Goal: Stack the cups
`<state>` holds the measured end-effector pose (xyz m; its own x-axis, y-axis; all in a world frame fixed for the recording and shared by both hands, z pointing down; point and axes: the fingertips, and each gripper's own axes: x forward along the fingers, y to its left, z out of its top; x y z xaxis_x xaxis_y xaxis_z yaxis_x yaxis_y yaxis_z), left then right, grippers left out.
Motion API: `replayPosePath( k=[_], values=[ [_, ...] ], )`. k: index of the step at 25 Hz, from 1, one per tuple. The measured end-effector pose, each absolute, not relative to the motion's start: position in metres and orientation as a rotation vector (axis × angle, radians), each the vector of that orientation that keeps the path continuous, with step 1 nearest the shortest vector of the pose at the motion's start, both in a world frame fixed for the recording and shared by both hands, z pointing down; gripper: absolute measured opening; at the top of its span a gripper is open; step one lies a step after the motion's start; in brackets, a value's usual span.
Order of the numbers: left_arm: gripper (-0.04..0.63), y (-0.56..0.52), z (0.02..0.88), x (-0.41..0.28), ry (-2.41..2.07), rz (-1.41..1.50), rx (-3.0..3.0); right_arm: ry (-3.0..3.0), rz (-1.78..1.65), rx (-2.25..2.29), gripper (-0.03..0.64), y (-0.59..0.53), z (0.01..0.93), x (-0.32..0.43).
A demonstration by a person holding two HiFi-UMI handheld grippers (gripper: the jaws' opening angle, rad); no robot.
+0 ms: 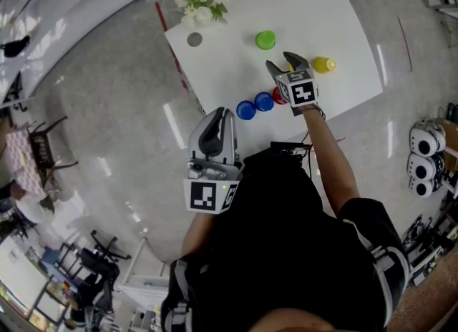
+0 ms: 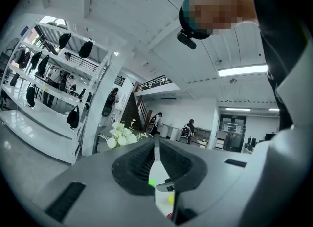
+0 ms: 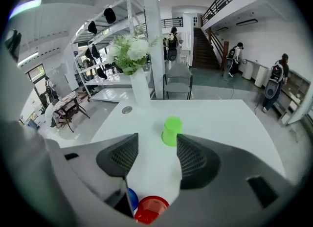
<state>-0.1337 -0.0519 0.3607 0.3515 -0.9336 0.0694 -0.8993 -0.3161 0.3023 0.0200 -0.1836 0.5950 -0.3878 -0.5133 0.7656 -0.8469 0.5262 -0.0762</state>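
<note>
Head view: on the white tabletop (image 1: 343, 16) stand a green plastic cup (image 1: 265, 39), a yellow plastic cup (image 1: 323, 64), a red plastic cup (image 1: 278, 96) and two blue plastic cups (image 1: 246, 110), all unstacked; the right hand-held gripper (image 1: 280, 62) hovers above the red one; the left hand-held gripper (image 1: 218, 119) is off the tabletop. Left gripper view: jaws clenched on nothing. Right gripper view: jaws released and empty, green cup ahead; next, I think, it must lower around one cup.

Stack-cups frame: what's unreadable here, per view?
Red cup: head view, mostly behind the right gripper; right gripper view, cut by the bottom edge.
Blue cups: right gripper view shows a sliver of one, behind the gripper body.
Grey disc: head view, too small to identify.
Left gripper view: table mostly blocked by its own jaws.
</note>
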Motion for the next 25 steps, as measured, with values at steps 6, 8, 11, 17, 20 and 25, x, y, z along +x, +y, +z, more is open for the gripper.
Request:
replayPosePath(
  k=[6, 8, 11, 17, 20, 25],
  values=[
    [0.051, -0.078, 0.375, -0.153, -1.613, -0.154, 2.321, -2.002, 0.674, 1.151, 0.261, -0.221, 0.62, 0.013],
    [0.051, -0.084, 0.378, -0.158, -1.606, -0.153, 2.318, -1.975, 0.685, 1.162, 0.261, -0.23, 0.628, 0.013],
    [0.051, -0.092, 0.384, -0.162, -1.587, -0.158, 2.289, -1.949, 0.703, 1.164, 0.261, -0.239, 0.642, 0.01],
    [0.051, -0.101, 0.393, -0.167, -1.564, -0.139, 2.258, -1.894, 0.733, 1.193, 0.264, -0.256, 0.658, 0.009],
    [0.051, -0.104, 0.397, -0.172, -1.571, -0.136, 2.242, -1.876, 0.738, 1.205, 0.264, -0.261, 0.663, 0.01],
    [0.051, -0.105, 0.398, -0.178, -1.584, -0.132, 2.236, -1.851, 0.758, 1.211, 0.255, -0.266, 0.67, 0.011]
  ],
)
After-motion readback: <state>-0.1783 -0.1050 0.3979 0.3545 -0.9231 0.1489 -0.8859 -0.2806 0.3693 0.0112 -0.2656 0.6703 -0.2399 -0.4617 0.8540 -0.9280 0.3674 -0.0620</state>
